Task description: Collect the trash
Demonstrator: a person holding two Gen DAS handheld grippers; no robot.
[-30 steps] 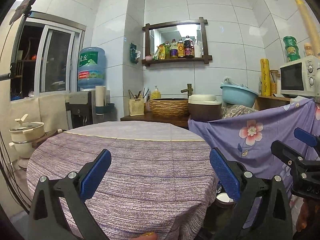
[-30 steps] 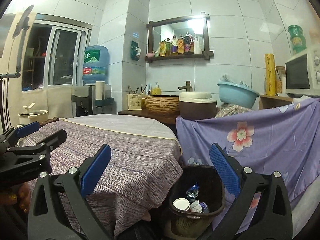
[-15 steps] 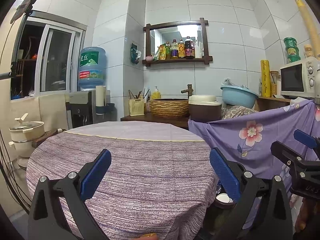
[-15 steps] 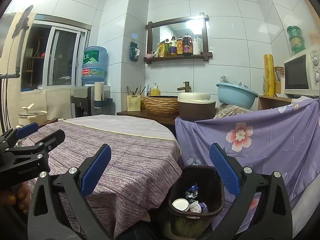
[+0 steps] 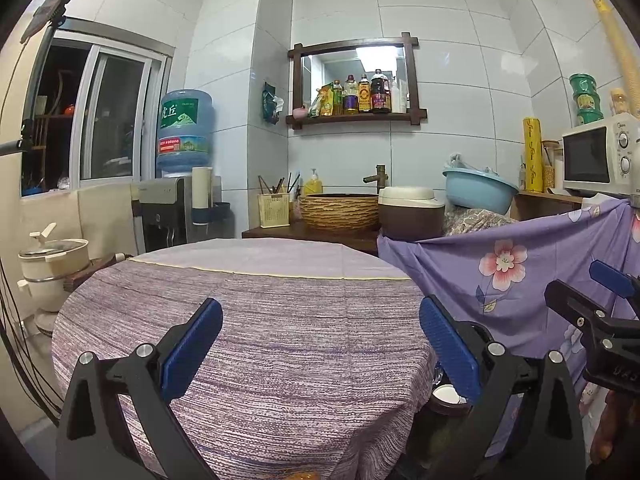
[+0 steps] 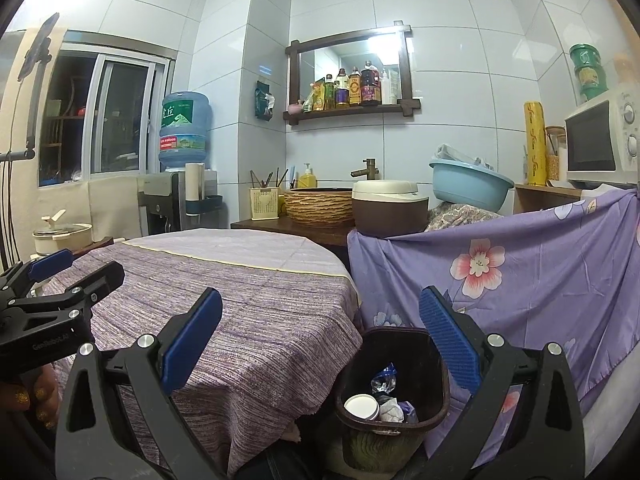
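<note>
The round surface draped in a purple striped woven cloth (image 5: pixel 256 320) fills the middle of both views, with nothing lying on its top. To its right hangs a lilac floral fabric sheet (image 6: pixel 540 264), draped over furniture. Behind, on a dark wooden counter, stand a woven wicker basin (image 6: pixel 320 206), a brown rice cooker with a cream lid (image 6: pixel 390 208) and a pale blue plastic bowl (image 6: pixel 470 186).

The left gripper (image 5: pixel 320 352) is held over the near edge of the cloth-covered surface, its blue-padded fingers (image 5: pixel 192 348) spread wide, holding and touching nothing. The right gripper (image 6: pixel 320 340) is likewise spread wide and empty, held above the gap between the surface and the floral sheet, with its right finger (image 6: pixel 450 344) crossing in front of the bin's far rim in the right wrist view.

The dark brown plastic waste bin (image 6: pixel 400 360) stands on the floor just beside the hanging edge of the cloth, close against the floral sheet. Inside it lies the collected trash: a white round cup or lid (image 6: pixel 361 406), crumpled white paper (image 6: pixel 390 410), a bluish clear wrapper (image 6: pixel 384 376) and a small purple scrap (image 6: pixel 408 408). In the left wrist view only a sliver of the bin (image 5: pixel 444 404) shows past the cloth.
</note>
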